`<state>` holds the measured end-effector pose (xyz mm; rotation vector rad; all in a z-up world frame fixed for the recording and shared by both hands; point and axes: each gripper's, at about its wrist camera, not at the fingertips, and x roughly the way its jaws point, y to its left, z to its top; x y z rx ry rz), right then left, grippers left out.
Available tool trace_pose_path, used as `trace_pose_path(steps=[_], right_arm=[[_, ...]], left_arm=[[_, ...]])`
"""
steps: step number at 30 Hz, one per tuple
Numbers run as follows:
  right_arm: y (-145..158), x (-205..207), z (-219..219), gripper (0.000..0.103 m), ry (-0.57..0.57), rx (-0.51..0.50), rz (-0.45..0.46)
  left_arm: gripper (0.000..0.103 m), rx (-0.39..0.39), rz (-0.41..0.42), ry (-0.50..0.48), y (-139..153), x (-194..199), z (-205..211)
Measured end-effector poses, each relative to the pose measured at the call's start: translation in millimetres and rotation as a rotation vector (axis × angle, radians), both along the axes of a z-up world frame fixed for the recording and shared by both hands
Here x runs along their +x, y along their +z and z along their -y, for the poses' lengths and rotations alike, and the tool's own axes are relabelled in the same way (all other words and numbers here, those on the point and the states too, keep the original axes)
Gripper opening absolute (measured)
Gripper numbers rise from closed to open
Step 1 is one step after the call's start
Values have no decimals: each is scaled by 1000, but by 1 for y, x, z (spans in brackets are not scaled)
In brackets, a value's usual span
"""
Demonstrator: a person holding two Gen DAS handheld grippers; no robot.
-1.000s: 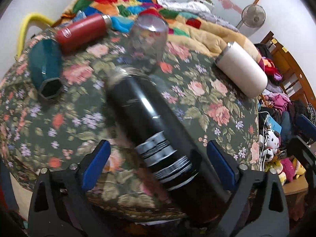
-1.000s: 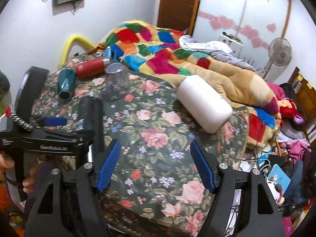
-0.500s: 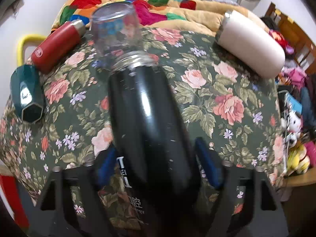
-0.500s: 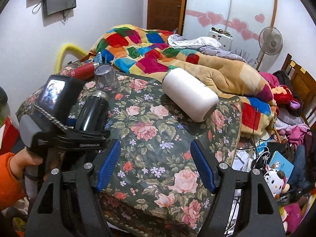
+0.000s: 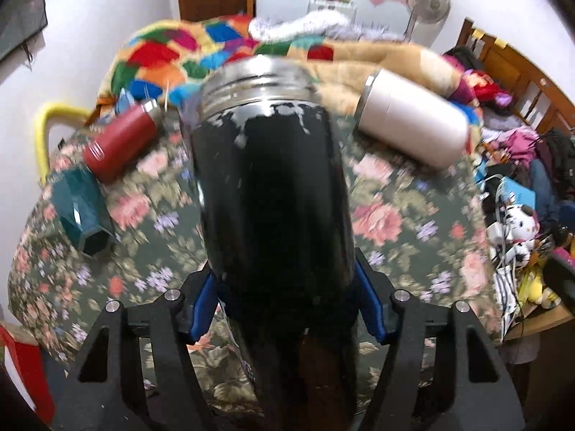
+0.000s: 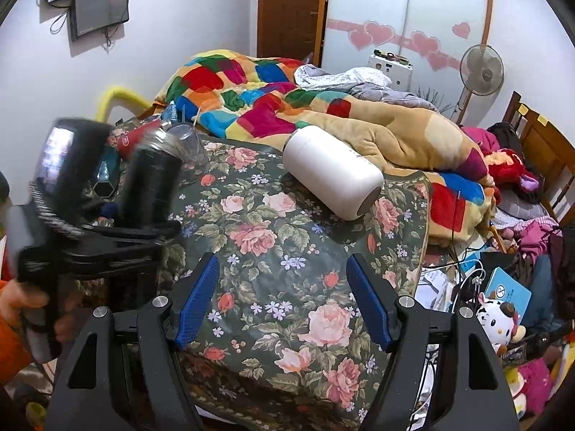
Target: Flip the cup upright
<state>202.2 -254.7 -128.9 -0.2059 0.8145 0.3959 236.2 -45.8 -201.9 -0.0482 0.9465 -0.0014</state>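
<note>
No lettering is legible. The left gripper (image 5: 284, 309) clamps the black cup (image 5: 273, 194) — glossy, chipped paint, threaded steel mouth tilted up-and-away above the floral cloth (image 6: 287, 251). Right gripper (image 6: 284, 301) gapes, holding nothing.

The left wrist camera looks forward along its jaws, pressed so close to the black cup (image 5: 273, 194) that it fills the centre of the view. The right wrist camera sits farther back, looking across the floral surface (image 6: 287, 251) toward the wardrobe. Both share the white cup (image 5: 413, 129) (image 6: 332, 172), the quilt (image 6: 251, 97) and the fan (image 6: 481, 72).
</note>
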Motion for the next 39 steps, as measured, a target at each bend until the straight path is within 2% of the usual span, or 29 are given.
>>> trace_pose_path(steps=[5,10,13,18,23,28,32,39], right_arm=[[1,2,-1,70,-12,10,4],[2,3,0,70,-19,17,2],[3,2,1,70,-24,19,9],[8,3,4,70,-29,24,21],[7,6,6,70,-34,24,23],[5,8,8,70,-36,31,17],[2,9,8,70,-38,33,12],[2,11,10,70,-46,38,5]], left_arm=[[64,38,98,-33,32,-16,9],[63,69,157,-65,52,-16,18],[63,76,164,-82,57,-9,22],[63,73,123,-120,54,3,25],[63,56,48,-161,43,16,36],[63,87,-16,-195,29,31,45],[64,115,-17,-204,24,37,50],[64,100,19,-185,35,39,44]])
